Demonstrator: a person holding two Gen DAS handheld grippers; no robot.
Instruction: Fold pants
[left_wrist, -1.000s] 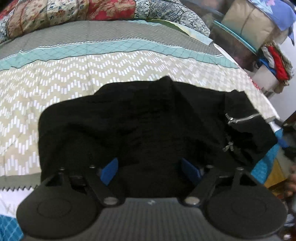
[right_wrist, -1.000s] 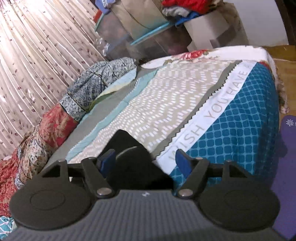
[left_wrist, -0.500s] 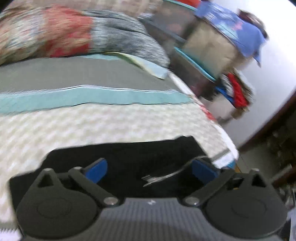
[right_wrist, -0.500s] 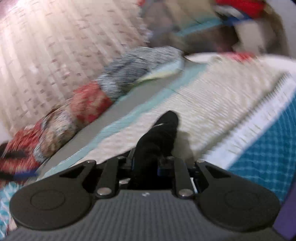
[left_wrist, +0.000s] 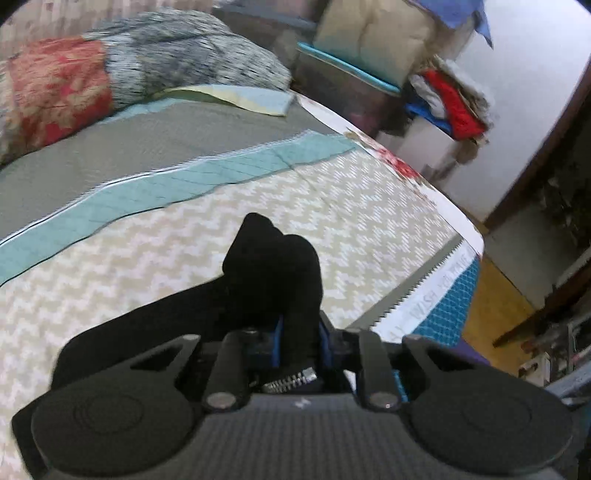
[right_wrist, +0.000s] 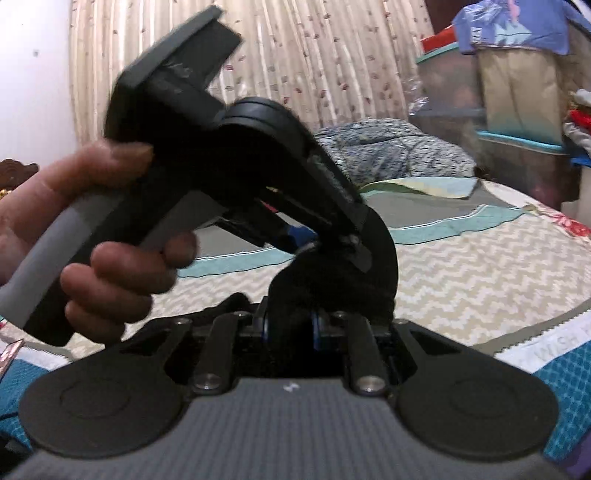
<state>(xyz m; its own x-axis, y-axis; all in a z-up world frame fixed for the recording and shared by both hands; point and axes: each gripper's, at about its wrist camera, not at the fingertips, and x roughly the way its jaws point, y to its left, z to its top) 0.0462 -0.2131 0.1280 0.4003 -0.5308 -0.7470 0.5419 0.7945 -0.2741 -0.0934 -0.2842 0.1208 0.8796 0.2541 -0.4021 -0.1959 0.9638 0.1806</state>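
Pinching pants (left_wrist: 273, 266); both grippers clamped

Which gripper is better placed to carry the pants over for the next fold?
Neither clearly: left gripper and right gripper are both shut on the black pants, so probably both together.

Home bedroom. Bed (left_wrist: 369, 206) with chevron, teal and grey patterned spread lies directly ahead of both tongs. Bunched quilts (left_wrist: 110, 77) heaped at its far side, ahead-left of the left tongs. Pleated floral curtain (right_wrist: 314, 55) behind. Storage bins (left_wrist: 343, 85) stacked with clothes (left_wrist: 450, 99) ahead-right. Wood floor (left_wrist: 495, 302) to the right.
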